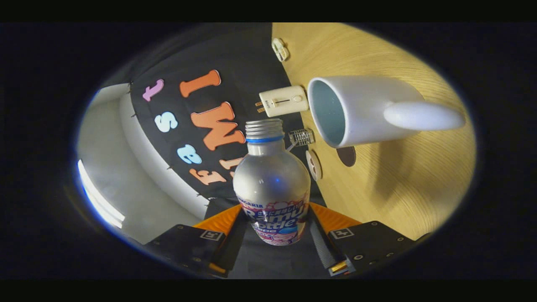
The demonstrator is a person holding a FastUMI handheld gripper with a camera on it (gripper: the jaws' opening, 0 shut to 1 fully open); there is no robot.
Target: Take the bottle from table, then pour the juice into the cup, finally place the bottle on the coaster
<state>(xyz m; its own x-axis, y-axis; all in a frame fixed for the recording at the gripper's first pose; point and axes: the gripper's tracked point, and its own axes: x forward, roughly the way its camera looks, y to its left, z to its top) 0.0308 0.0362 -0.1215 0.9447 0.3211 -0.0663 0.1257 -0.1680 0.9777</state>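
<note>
The gripper (275, 228) has its jaws clamped on the lower body of the bottle (272, 184), one on each side of the label, and the whole view is rolled, so the bench (402, 184) stands like a wall beside it. The bottle is uncapped and clear of the bench, its open neck pointing toward the cloth backdrop, with the cup (361, 111) just beyond and to one side, mouth facing the neck. No liquid can be seen at the neck or inside the cup. A pale switch box (283, 100) and a small wire part (301, 136) lie near the cup's rim, and a round disc (314, 165), possibly the coaster, sits between bottle and cup, with a dark disc (346, 156) beside it. By this evidence the pickup is done and the tilt toward the cup is under way or about to start; the pour itself cannot be confirmed, and setting the bottle on the coaster remains.
</note>
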